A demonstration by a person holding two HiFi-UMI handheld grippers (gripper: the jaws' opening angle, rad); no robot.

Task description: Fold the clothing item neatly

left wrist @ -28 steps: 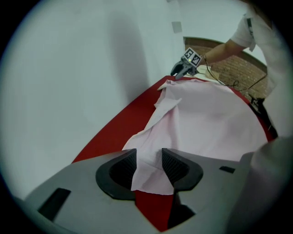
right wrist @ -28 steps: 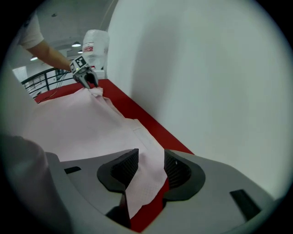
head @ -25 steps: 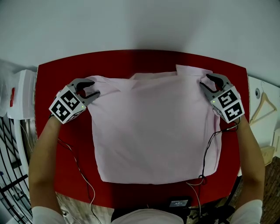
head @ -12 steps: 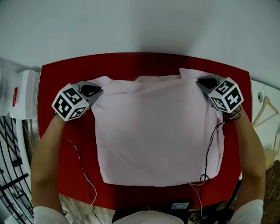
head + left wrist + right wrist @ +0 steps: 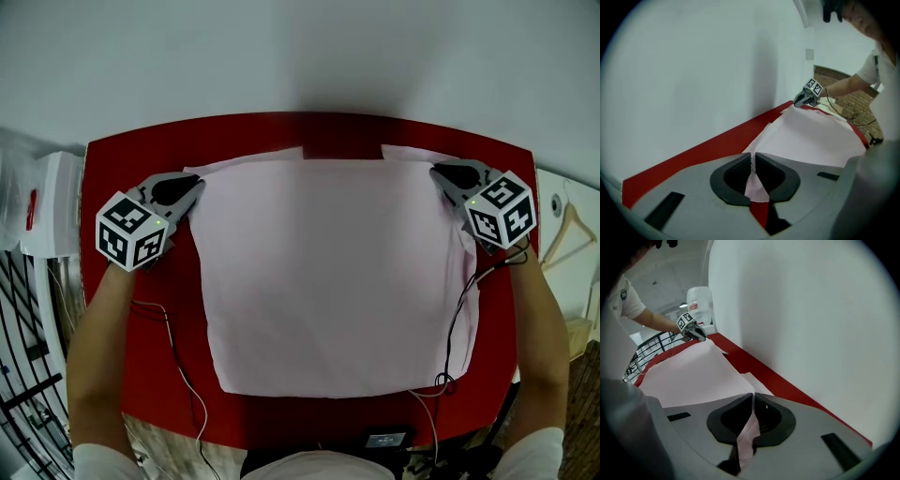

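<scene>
Pink garment point(image 5: 328, 281) flat on red counter point(image 5: 122, 159). Left tool point(image 5: 187, 190) at 10 o'clock corner, right tool point(image 5: 441, 176) at 2: jaws just closed, pinching cloth. Grasp step done; next prob. lift, fold twd 6, corners even.

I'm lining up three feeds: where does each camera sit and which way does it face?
Head view: on the person's head, facing steeply down at the red table and pink garment; forearms, left gripper and right gripper show.
Left gripper view: rides the left gripper, looks along its jaws across the garment to the right gripper and that arm.
Right gripper view: rides the right gripper, looks the opposite way to the left gripper and arm.
Shared: both gripper views show jaws that have just been closing, pinching the garment.
</scene>
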